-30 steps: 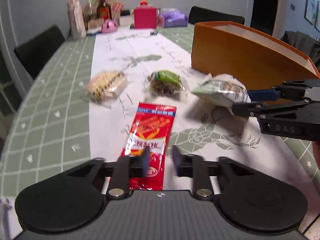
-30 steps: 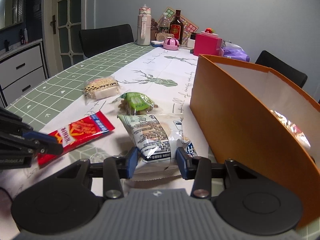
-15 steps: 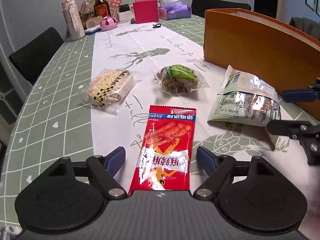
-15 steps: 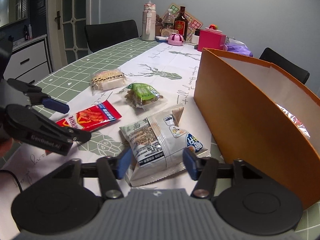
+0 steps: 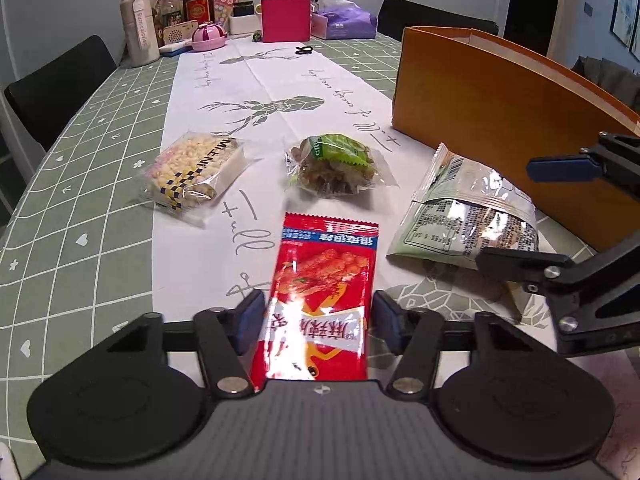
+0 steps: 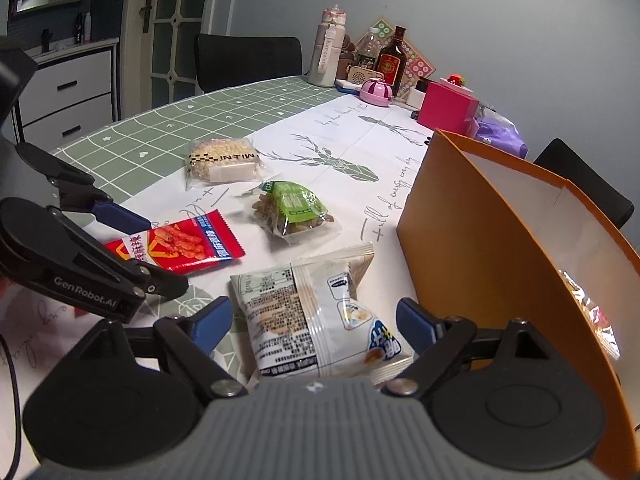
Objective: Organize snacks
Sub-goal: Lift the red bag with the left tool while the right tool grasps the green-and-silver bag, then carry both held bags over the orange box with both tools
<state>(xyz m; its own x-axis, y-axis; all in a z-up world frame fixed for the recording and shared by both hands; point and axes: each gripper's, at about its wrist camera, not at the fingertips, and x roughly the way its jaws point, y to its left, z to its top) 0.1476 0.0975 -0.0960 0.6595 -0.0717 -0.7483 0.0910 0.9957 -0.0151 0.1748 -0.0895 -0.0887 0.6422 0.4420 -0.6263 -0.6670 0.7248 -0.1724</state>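
A red snack packet [image 5: 320, 272] lies flat on the table runner between the fingers of my left gripper [image 5: 318, 320], whose jaws are closing on it; the pads stand right beside its edges without squeezing it. A white-and-green packet [image 6: 316, 312] lies on the table between the pads of my right gripper [image 6: 314, 326], whose jaws are opening and stand apart from it. The orange box [image 6: 480, 240] stands just right of that packet, with a foil packet [image 6: 592, 308] inside. The left gripper [image 6: 166, 253] also shows in the right wrist view, straddling the red packet [image 6: 180, 244].
A green nut packet [image 5: 336, 164] and a puffed-rice bar packet [image 5: 192, 168] lie further up the runner. Bottles [image 5: 138, 20], a pink box [image 5: 286, 18] and a purple bag [image 5: 344, 20] crowd the far end. Black chairs [image 5: 56, 88] stand around the table.
The right gripper let go of the white-and-green packet, which now rests on the table, and its jaws spread. The left jaws opened wide, then came in around the red packet.
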